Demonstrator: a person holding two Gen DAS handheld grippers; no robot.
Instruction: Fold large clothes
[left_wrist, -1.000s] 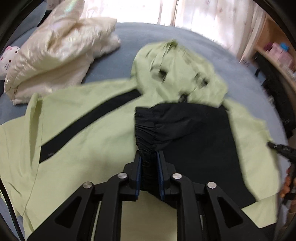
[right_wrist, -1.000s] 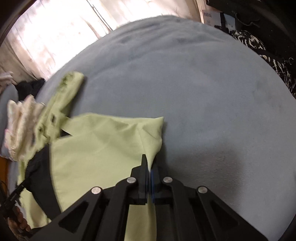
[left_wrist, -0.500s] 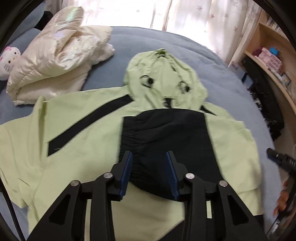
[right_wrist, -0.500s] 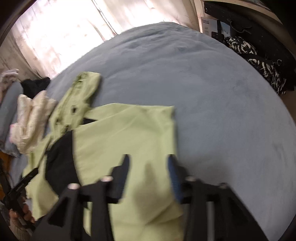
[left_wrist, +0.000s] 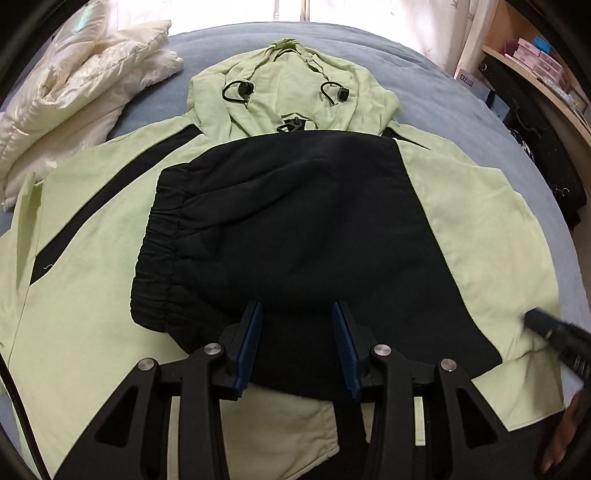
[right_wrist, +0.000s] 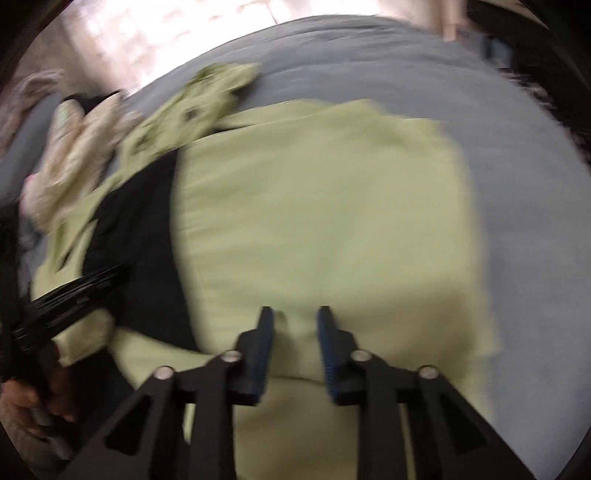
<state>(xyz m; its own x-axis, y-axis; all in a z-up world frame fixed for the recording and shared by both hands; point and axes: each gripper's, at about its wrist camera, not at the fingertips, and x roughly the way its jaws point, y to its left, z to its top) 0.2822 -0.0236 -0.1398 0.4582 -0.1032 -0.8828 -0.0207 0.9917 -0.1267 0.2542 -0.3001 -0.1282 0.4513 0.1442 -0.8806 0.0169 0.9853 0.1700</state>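
While both tools hover above the bed (left_wrist: 443, 74), we see the light green hooded jacket (left_wrist: 92, 295) spread flat on the blue cover, its hood (left_wrist: 291, 85) pointing to 12 o'clock in the left wrist view and its hem toward 6 o'clock near us — so the long axis runs from 6 to 12. A black lined part (left_wrist: 295, 229) is folded over the middle, with its gathered cuff edge at 9 o'clock. Our left gripper (left_wrist: 297, 347) has its jaws spread apart and empty, directly over the lower edge of this black part. Our right gripper (right_wrist: 293, 347), in a blurred picture, also has its jaws apart, holding nothing, above the green panel at the jacket's right side. The unfolded left sleeve extends toward 9 o'clock from the left gripper, so we judge the left hand is the nearer one for the next fold. A white padded jacket (left_wrist: 74, 92) lies at 10 o'clock, just beside the green shoulder.
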